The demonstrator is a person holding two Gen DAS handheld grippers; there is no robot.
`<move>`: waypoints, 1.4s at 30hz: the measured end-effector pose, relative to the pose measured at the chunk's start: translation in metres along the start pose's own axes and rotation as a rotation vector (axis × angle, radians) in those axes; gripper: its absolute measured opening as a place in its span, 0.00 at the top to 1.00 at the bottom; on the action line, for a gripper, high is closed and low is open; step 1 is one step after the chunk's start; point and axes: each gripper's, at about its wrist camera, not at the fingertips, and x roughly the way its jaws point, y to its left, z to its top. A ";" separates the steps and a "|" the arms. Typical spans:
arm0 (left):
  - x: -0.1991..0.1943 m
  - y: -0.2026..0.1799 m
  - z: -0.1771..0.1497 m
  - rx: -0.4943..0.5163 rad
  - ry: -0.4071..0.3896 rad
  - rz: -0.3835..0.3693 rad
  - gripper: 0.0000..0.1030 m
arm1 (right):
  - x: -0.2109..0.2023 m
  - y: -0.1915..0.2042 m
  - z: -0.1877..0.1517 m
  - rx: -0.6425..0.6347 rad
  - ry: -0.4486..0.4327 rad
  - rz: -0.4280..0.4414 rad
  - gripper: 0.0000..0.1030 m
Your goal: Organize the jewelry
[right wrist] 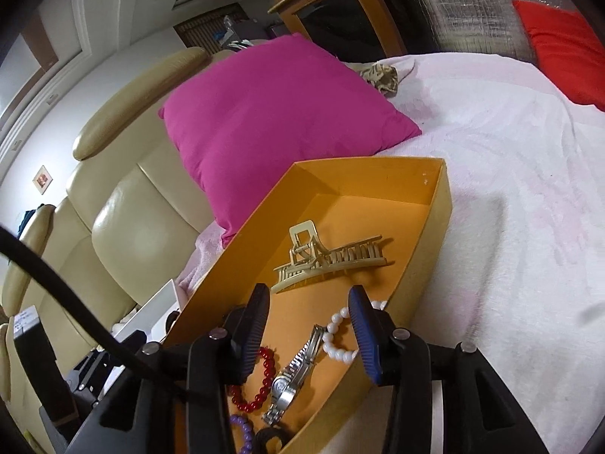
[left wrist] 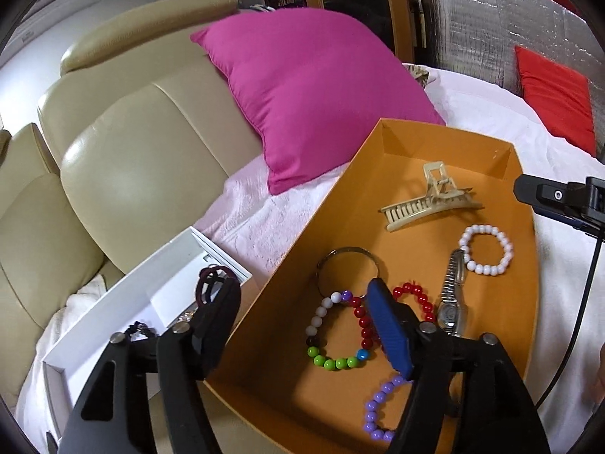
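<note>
An orange box (left wrist: pixel 302 234) lies on a bed and holds a beige hair claw (left wrist: pixel 427 204), a white bead bracelet (left wrist: pixel 487 244), a silver watch (left wrist: pixel 452 295), a red bead bracelet (left wrist: pixel 419 300), a multicolour bead bracelet (left wrist: pixel 332 340), a purple bead bracelet (left wrist: pixel 376 408) and a metal bangle (left wrist: pixel 348 253). My left gripper (left wrist: pixel 302 314) is open and empty, straddling the box's left wall. My right gripper (right wrist: pixel 308 321) is open and empty above the watch (right wrist: pixel 298 367) and white bracelet (right wrist: pixel 336 335), with the hair claw (right wrist: pixel 329 257) just ahead.
A white divided tray (left wrist: pixel 124 302) with dark hair ties (left wrist: pixel 210 280) sits left of the box. A magenta pillow (left wrist: pixel 306 90) and cream headboard (left wrist: pixel 132 143) lie behind. A red cushion (left wrist: pixel 556 94) is far right. A black cable (right wrist: pixel 75 299) crosses the right wrist view.
</note>
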 end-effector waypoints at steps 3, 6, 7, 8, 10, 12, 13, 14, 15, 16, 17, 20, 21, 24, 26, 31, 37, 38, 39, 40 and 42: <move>-0.015 -0.003 0.003 0.021 -0.022 0.017 0.27 | -0.015 0.002 -0.001 -0.007 -0.008 0.004 0.55; -0.032 -0.007 0.006 0.042 -0.054 0.045 0.21 | -0.031 0.004 -0.002 -0.017 -0.021 0.009 0.55; -0.042 -0.009 0.007 0.047 -0.074 0.055 0.20 | -0.037 0.005 -0.003 -0.021 -0.024 0.010 0.55; -0.047 -0.009 0.008 0.048 -0.083 0.055 0.17 | -0.045 0.005 -0.004 -0.025 -0.029 0.013 0.55; -0.061 -0.010 0.010 0.046 -0.106 0.049 0.16 | -0.057 0.006 -0.005 -0.034 -0.032 0.014 0.55; -0.076 -0.011 0.012 0.046 -0.127 0.045 0.15 | -0.074 0.009 -0.008 -0.060 -0.044 0.008 0.55; -0.086 -0.012 0.014 0.048 -0.141 0.045 0.15 | -0.079 0.011 -0.009 -0.069 -0.049 0.005 0.55; -0.092 -0.013 0.014 0.050 -0.148 0.044 0.15 | -0.088 0.011 -0.010 -0.082 -0.057 -0.001 0.55; -0.100 -0.014 0.015 0.053 -0.159 0.043 0.15 | -0.099 0.012 -0.011 -0.094 -0.067 -0.006 0.55; -0.106 -0.016 0.015 0.055 -0.168 0.042 0.15 | -0.106 0.013 -0.012 -0.099 -0.074 -0.009 0.55; -0.114 -0.017 0.015 0.058 -0.180 0.041 0.14 | -0.115 0.013 -0.014 -0.104 -0.082 -0.011 0.55; -0.133 -0.023 0.015 0.077 -0.210 0.042 0.14 | -0.136 0.013 -0.019 -0.117 -0.098 -0.016 0.55; -0.140 -0.026 0.014 0.086 -0.220 0.040 0.14 | -0.144 0.013 -0.021 -0.123 -0.104 -0.022 0.55; -0.155 -0.034 0.012 0.112 -0.243 0.032 0.14 | -0.166 0.012 -0.026 -0.141 -0.129 -0.039 0.55; -0.166 -0.040 0.011 0.124 -0.256 0.022 0.14 | -0.182 0.010 -0.030 -0.143 -0.150 -0.049 0.55; -0.189 -0.053 0.007 0.144 -0.290 0.000 0.14 | -0.213 0.007 -0.038 -0.145 -0.194 -0.067 0.55; -0.205 -0.070 0.003 0.177 -0.304 -0.017 0.13 | -0.240 0.002 -0.050 -0.148 -0.226 -0.095 0.55; -0.206 -0.072 0.004 0.180 -0.301 -0.017 0.13 | -0.243 0.001 -0.051 -0.148 -0.228 -0.097 0.55; -0.208 -0.073 0.003 0.183 -0.299 -0.013 0.13 | -0.246 0.001 -0.052 -0.149 -0.231 -0.100 0.55; -0.210 -0.074 0.003 0.184 -0.298 -0.005 0.13 | -0.248 0.001 -0.053 -0.151 -0.234 -0.103 0.55; -0.213 -0.074 0.004 0.183 -0.300 0.018 0.13 | -0.252 0.002 -0.051 -0.152 -0.239 -0.101 0.55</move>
